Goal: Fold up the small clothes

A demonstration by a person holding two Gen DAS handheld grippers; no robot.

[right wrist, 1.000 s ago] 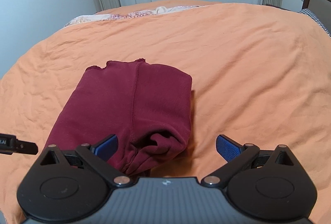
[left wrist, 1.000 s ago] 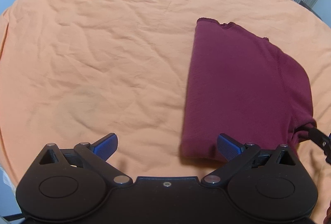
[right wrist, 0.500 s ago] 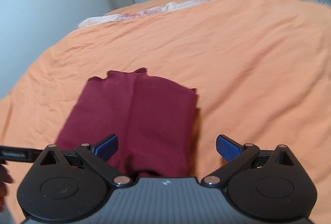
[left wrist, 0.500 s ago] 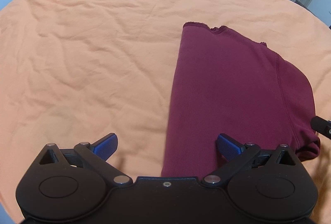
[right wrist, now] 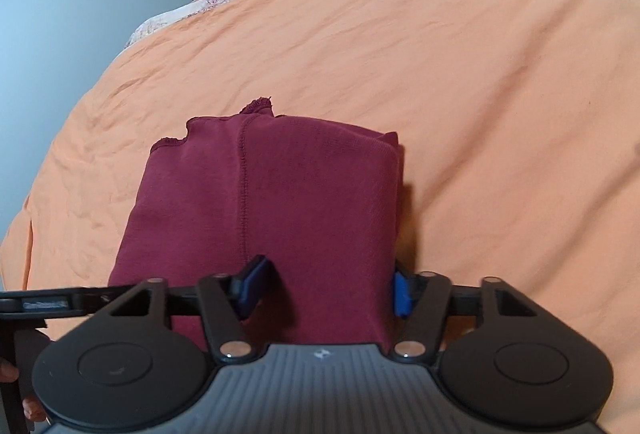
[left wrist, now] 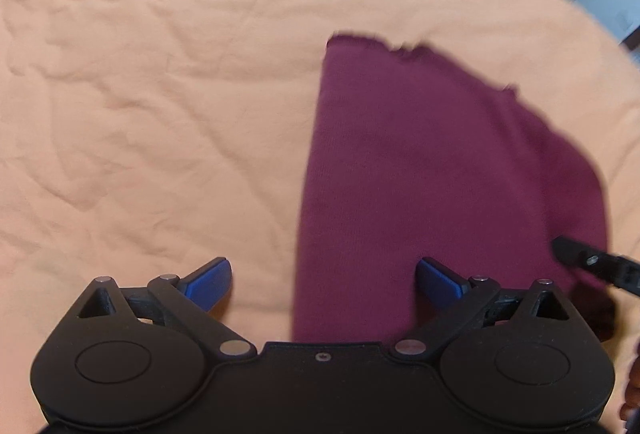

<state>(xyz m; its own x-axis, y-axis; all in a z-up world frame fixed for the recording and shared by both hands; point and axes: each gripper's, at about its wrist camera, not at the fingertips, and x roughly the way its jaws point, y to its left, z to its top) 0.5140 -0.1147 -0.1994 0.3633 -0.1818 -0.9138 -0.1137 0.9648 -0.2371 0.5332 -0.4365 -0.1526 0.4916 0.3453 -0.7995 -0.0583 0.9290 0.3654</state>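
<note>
Orange bedsheet (right wrist: 460,73) is covering the whole bed and it is wrinkled, with a pale blue wall (right wrist: 60,13) standing behind it. On this sheet a folded maroon garment (right wrist: 280,193) is lying, its raw hem pointing to the far side.

The right gripper (right wrist: 324,290) is coming low over the near end of the garment. Its blue fingers (right wrist: 252,286) are standing on both sides of the right half of the cloth, partly closed. The left finger is pressing on top of the fabric and the right one is sitting at the folded edge; whether they are really pinching it I cannot tell.

The left gripper (left wrist: 324,280) is hovering over the near left corner of the garment (left wrist: 420,173). Its jaws are spread wide and holding nothing; one finger is over the bare sheet (left wrist: 140,93), the other over the cloth.
</note>
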